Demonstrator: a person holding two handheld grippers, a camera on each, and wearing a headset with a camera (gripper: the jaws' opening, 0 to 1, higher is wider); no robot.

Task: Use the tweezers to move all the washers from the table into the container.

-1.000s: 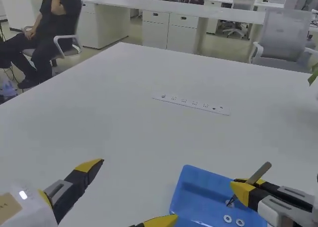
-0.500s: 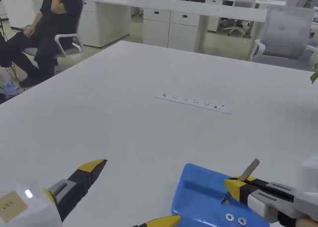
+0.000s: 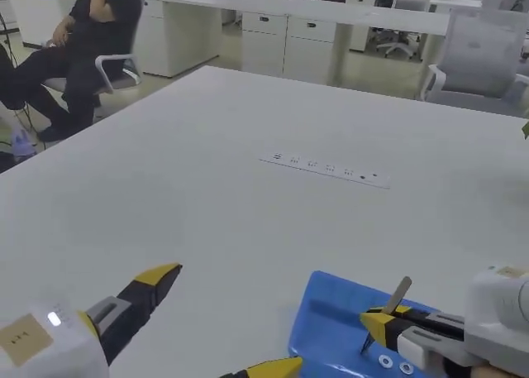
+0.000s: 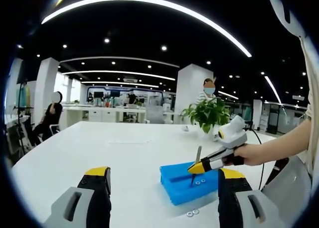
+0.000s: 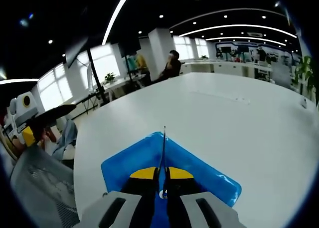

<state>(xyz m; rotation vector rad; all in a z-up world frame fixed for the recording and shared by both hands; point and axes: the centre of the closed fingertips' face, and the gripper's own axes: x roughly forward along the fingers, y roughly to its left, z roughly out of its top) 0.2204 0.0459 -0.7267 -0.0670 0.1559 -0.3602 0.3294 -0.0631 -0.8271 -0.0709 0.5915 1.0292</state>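
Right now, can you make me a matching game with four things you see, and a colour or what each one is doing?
Things:
1. container
2. tweezers
3. left hand-held gripper
4. potted plant

Colour or state:
A. jaws wide open, holding nothing
B. blue
C. green
D. clamped in the right hand-held gripper

Pairs: 1-B, 2-D, 3-A, 4-C.

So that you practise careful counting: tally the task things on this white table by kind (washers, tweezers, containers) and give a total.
washers: 4 (2 in the container, 2 on the table)
tweezers: 1
container: 1
Total: 6
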